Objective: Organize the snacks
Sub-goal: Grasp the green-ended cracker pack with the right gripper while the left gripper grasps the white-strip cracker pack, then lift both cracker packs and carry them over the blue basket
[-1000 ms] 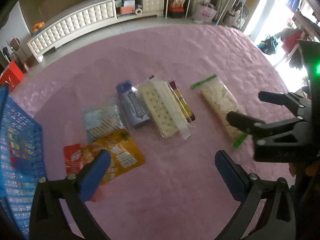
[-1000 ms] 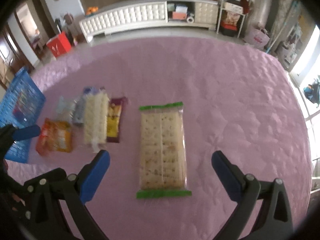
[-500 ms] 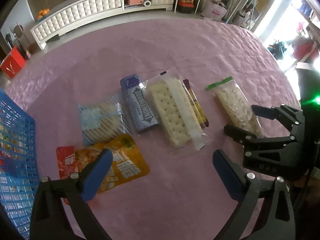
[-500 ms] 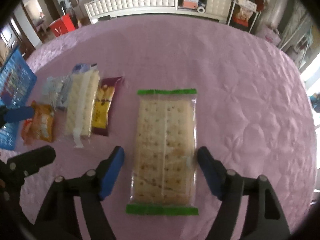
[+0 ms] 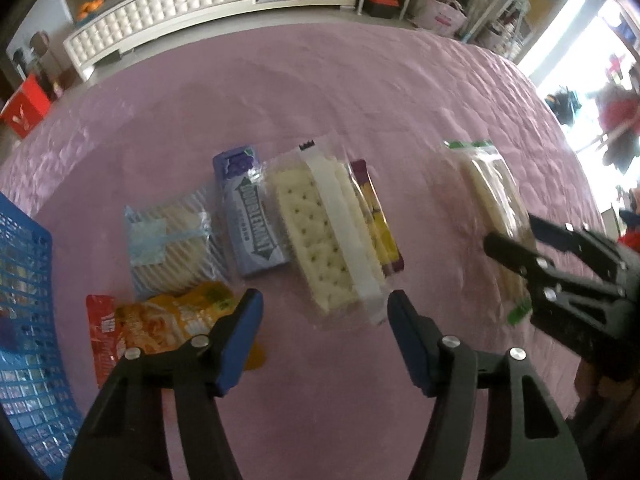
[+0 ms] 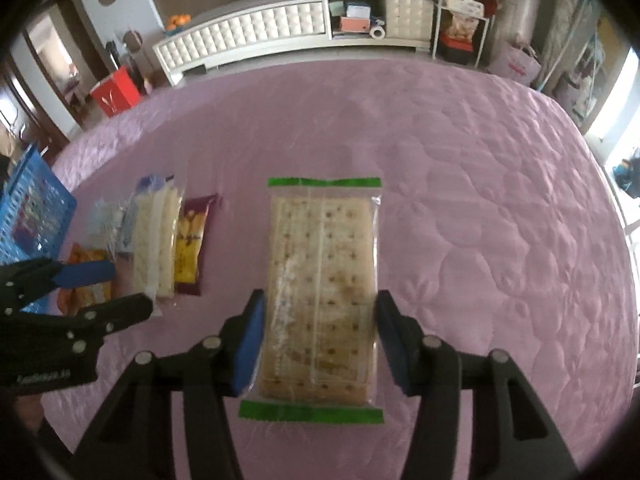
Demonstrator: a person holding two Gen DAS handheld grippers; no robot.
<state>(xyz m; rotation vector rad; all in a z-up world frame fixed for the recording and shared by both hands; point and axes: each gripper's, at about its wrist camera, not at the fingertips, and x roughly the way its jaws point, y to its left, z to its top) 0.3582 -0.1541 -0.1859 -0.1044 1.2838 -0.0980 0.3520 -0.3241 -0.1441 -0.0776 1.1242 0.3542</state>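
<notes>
Snack packs lie in a row on the pink quilted table. My right gripper [image 6: 319,320] is shut on the green-edged cracker pack [image 6: 322,292], its blue pads against both long sides; this gripper also shows in the left wrist view [image 5: 520,236]. My left gripper [image 5: 322,312] is open, its pads either side of the near end of the clear white cracker pack [image 5: 320,236]. Next to that pack lie a purple Doublemint pack [image 5: 252,216], a striped wafer pack [image 5: 172,244], an orange-red snack bag [image 5: 160,324] and a maroon-yellow bar [image 5: 378,216].
A blue mesh basket [image 5: 24,320] stands at the table's left edge, with some packs inside. A white tufted cabinet [image 6: 248,36] and shelves stand beyond the table's far edge. The left gripper's body [image 6: 60,340] is at the right wrist view's lower left.
My right gripper has closed onto the green-edged cracker pack. My left gripper has narrowed and moved forward to the white cracker pack's near end.
</notes>
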